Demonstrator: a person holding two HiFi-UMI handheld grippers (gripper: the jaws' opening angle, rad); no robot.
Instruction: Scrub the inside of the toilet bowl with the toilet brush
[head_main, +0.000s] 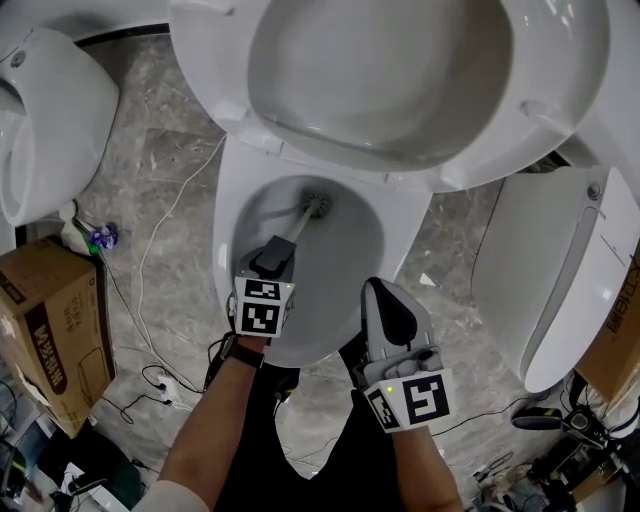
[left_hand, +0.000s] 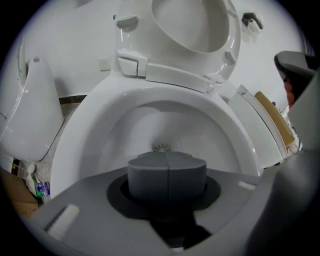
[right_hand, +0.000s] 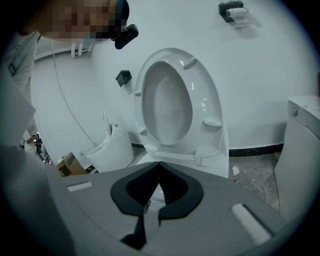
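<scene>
Low in the bowl (head_main: 352, 262), by the far wall of the basin, the brush (head_main: 316, 206) is sitting head-down; whether the bristles are pressing on porcelain I cannot tell. Its handle (head_main: 293, 228) is running from the head toward the person, down and to the left in the head view, straight into the left claw (head_main: 273, 258). Left claw is gripping the handle's thick grey end (left_hand: 167, 175): the jaws are sitting snug round it with no gap showing, and the long axis is pointing along them to the head beyond. Right claw (head_main: 392, 312) is hanging just outside the front rim on the right, jaws meeting at the tips and holding nothing. Judgement: left claw is doing the work; scrubbing is calling for sideways sweeps of the head round the wall, with the handle pivoting above the near rim.
</scene>
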